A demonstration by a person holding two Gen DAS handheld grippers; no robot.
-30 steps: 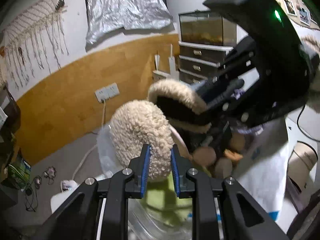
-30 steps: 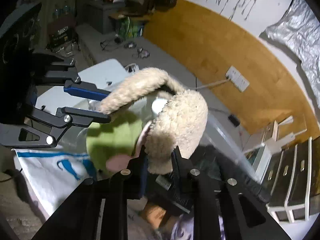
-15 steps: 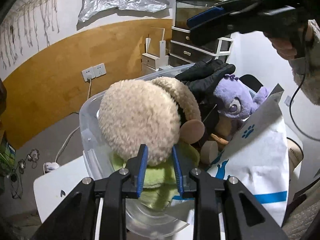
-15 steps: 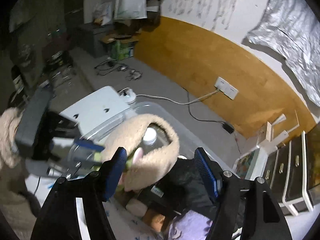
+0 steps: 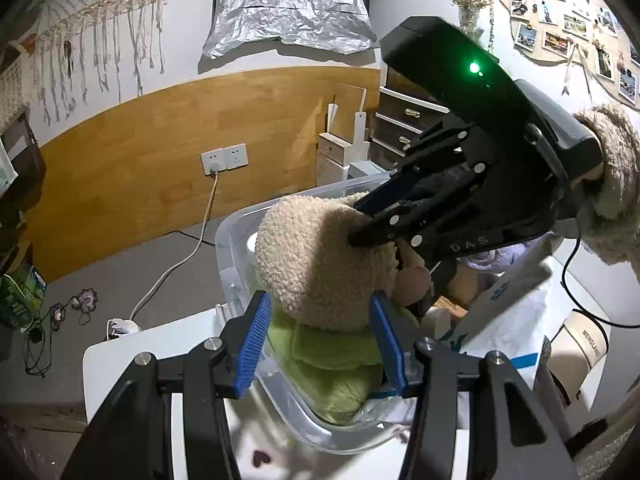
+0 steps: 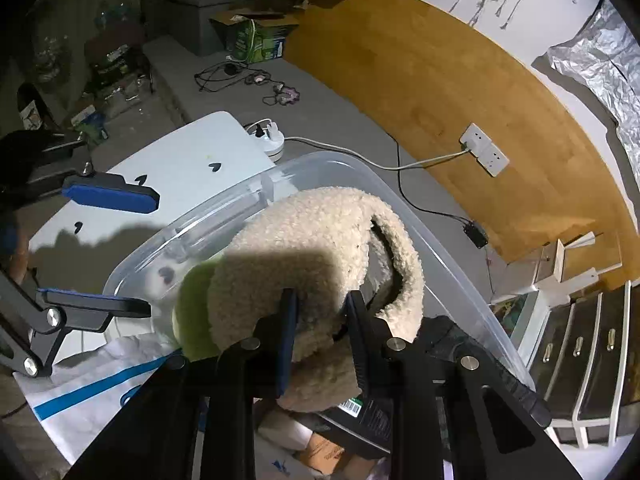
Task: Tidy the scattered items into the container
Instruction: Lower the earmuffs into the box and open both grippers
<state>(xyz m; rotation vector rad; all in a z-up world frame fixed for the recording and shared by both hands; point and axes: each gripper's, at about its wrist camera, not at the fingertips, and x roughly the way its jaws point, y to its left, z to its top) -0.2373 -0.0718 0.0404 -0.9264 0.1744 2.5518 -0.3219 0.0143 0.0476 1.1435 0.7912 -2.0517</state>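
Observation:
A cream fleece earmuff (image 5: 316, 256) lies on top of a green plush (image 5: 332, 364) inside a clear plastic bin (image 5: 236, 240). My left gripper (image 5: 320, 340) is open, its blue pads apart on either side of the near ear pad without pressing it. My right gripper (image 6: 320, 344) is shut on the earmuff's other ear pad (image 6: 280, 280) over the bin (image 6: 352, 172). The right gripper also shows in the left wrist view (image 5: 376, 224), reaching in from the right. The left gripper's open fingers (image 6: 108, 196) show at the left of the right wrist view.
The bin stands on a white table (image 6: 180, 160). A white bag with blue print (image 5: 508, 292) and a purple plush (image 5: 484, 258) lie by the bin's right side. A cream cup (image 5: 580, 340) stands at the right. Drawers (image 6: 580, 360) stand behind.
My left gripper has opened and let go of the earmuff. My right gripper, open above the bin half a second ago, has come down and shut on the other ear pad.

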